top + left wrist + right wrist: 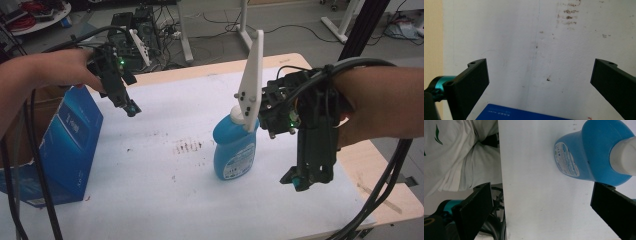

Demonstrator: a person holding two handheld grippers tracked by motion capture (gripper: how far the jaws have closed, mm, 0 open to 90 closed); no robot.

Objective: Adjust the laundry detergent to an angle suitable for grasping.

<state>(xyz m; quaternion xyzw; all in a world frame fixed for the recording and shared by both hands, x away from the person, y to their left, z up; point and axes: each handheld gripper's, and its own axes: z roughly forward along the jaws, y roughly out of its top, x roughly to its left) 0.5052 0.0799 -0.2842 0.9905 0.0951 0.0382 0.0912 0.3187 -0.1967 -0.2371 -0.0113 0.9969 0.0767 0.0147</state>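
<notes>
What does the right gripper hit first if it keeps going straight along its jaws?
Probably the bare white table top. The right gripper points down with jaws open and nothing between them. The blue bottle stands off to one side of that line, near one jaw, though depth there is hard to judge.

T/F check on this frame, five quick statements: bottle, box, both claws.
1. The blue bottle stands upright on the white table cover. True.
2. The right claw is clamped on the bottle. False: its jaws stand open and empty, beside the bottle and apart from it.
3. The left claw is open, nothing between its jaws. True.
4. The blue box lies flat in the middle of the table. False: it stands at the table's left edge.
5. The bottle has a red cap. False: the cap is white.
</notes>
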